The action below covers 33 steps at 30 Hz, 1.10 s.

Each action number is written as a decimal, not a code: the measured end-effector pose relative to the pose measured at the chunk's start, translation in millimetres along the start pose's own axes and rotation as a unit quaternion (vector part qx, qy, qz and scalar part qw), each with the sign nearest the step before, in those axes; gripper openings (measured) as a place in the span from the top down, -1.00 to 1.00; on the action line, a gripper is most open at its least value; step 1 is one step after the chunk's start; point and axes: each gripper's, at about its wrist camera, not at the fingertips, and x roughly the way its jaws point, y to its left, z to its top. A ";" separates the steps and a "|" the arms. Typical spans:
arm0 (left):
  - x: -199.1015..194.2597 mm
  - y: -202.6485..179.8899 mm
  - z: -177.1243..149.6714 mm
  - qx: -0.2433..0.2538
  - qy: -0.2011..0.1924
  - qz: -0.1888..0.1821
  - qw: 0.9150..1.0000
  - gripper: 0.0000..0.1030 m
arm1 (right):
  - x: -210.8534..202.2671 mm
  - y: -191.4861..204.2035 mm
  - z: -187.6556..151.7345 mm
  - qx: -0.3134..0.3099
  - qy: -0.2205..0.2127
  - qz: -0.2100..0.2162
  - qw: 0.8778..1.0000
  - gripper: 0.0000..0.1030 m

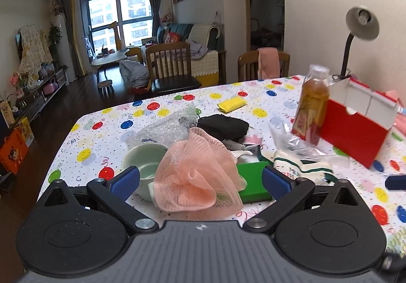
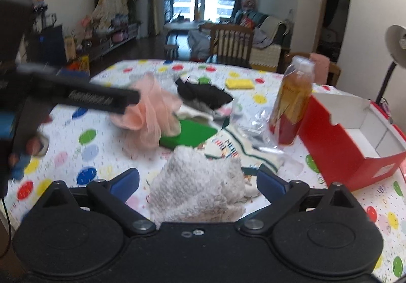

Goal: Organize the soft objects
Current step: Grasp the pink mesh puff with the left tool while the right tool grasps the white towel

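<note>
Left wrist view: my left tongs [image 1: 200, 182] are spread wide, the pink mesh puff [image 1: 199, 176] between the pads, untouched.

Right wrist view: my right tongs [image 2: 198, 185] gape too, the fluffy grey cloth [image 2: 198, 189] between them.

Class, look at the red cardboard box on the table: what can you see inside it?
The red box stands open; only white inner walls, a divider and a bare white floor patch show. The front wall hides the lower interior, so anything there cannot be seen.
</note>
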 end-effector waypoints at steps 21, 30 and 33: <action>87.9 -14.4 -9.8 0.051 0.051 0.063 0.995 -1.00 | 72.0 -0.9 -22.9 -0.082 0.072 0.013 0.994 -0.63; 87.3 -17.7 -4.7 0.055 0.047 0.061 0.995 -0.65 | 64.5 -0.9 -19.6 -0.093 0.063 -0.002 0.994 -0.09; 87.3 -19.4 -3.6 0.062 0.048 0.057 0.995 -0.27 | 60.8 -2.7 -17.6 -0.091 0.062 -0.003 0.994 0.11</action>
